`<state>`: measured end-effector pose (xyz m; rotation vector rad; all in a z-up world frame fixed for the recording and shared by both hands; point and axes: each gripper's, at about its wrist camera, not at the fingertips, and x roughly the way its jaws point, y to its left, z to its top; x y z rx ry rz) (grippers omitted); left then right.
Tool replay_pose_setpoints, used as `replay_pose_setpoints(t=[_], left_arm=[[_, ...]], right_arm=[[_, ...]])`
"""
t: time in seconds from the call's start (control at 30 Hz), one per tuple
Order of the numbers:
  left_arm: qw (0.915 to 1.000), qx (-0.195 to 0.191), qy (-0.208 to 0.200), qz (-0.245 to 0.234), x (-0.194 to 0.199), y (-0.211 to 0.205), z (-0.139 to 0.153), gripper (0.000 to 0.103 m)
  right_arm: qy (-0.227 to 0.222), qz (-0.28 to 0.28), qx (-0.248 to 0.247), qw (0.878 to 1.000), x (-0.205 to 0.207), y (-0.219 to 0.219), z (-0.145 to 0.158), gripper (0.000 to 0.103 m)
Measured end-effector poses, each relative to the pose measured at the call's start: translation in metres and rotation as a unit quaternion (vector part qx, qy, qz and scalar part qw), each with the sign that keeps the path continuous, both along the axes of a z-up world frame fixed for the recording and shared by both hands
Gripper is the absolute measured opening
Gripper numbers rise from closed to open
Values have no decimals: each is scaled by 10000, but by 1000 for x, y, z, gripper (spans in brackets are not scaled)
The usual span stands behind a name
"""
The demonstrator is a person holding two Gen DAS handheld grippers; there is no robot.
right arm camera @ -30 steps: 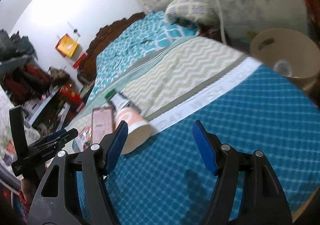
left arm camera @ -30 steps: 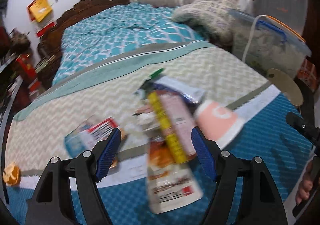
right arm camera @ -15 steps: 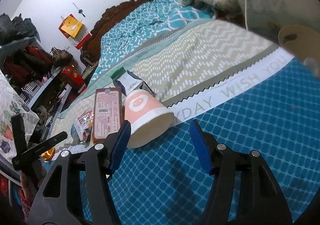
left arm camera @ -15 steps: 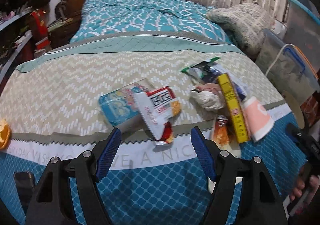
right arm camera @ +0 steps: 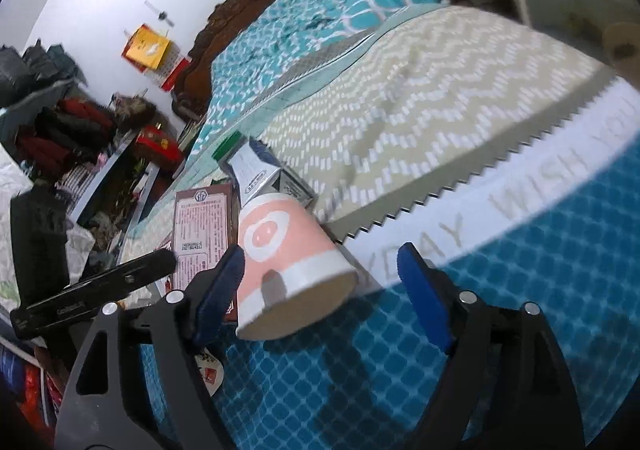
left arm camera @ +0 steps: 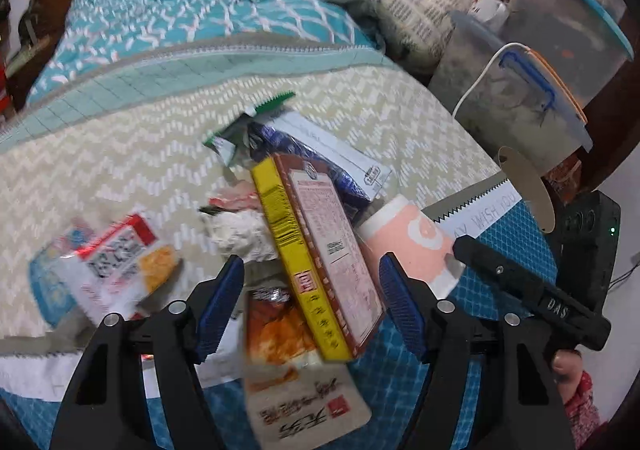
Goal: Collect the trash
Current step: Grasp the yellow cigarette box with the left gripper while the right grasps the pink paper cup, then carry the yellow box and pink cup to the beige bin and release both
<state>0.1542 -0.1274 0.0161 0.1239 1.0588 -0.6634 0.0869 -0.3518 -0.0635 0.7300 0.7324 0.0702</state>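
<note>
Pink paper cup (right arm camera: 280, 250) lay between my widening right gripper (right arm camera: 320, 282), ungripped; it could roll. Left gripper (left arm camera: 312, 306) was narrowing around the yellow-edged box (left arm camera: 320, 250), not yet pinching.

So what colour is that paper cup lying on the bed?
Pink with white bands and a white ring motif; clearest in the right wrist view.

We see a paper cup (right arm camera: 280, 250) in pale pink with a white band and a white ring mark, lying by a flat box (left arm camera: 320, 262) with a yellow edge and a brown-bordered pinkish face. The near blanket (right arm camera: 500, 310) is blue with a light lattice, then a white band with grey letters, then beige chevrons. Farther off, the quilt (left arm camera: 180, 9) is teal with white markings. Both grippers' pads (left arm camera: 222, 306) are blue on black frames.
</note>
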Motion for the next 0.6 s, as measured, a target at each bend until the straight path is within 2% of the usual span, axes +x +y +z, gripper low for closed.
replay_pose_setpoints(t=[0.07,0.1,0.13,0.17,0.2,0.3,0.4,0.6], left_arm=[[9997,-48,232,-4,4,-7,-8,54],[9997,-9,262,17,4,-10,-12,41],[9996,33,270,22,2,-12,-14,35],[9996,-35,262,16,-1,-12,-14,31],[9997,-87,236,-3,-4,-12,-12,27],[10000,-56,54,-32,-12,-11,-7,24],[9995,-265,30,-156,-22,-7,2,23],[9977,-542,-93,-402,-44,-5,23,22]], right_arm=[[59,133,25,9999,6,4,-4,80],[34,203,-64,9998,6,9,-4,76],[59,429,-111,9990,8,16,-4,64],[102,501,-162,9986,8,20,-4,64],[81,496,-250,9984,4,23,-3,59],[-63,584,-157,9981,-8,26,2,41],[-175,537,-34,9984,-20,25,6,29],[-472,146,-54,9988,-56,12,23,25]])
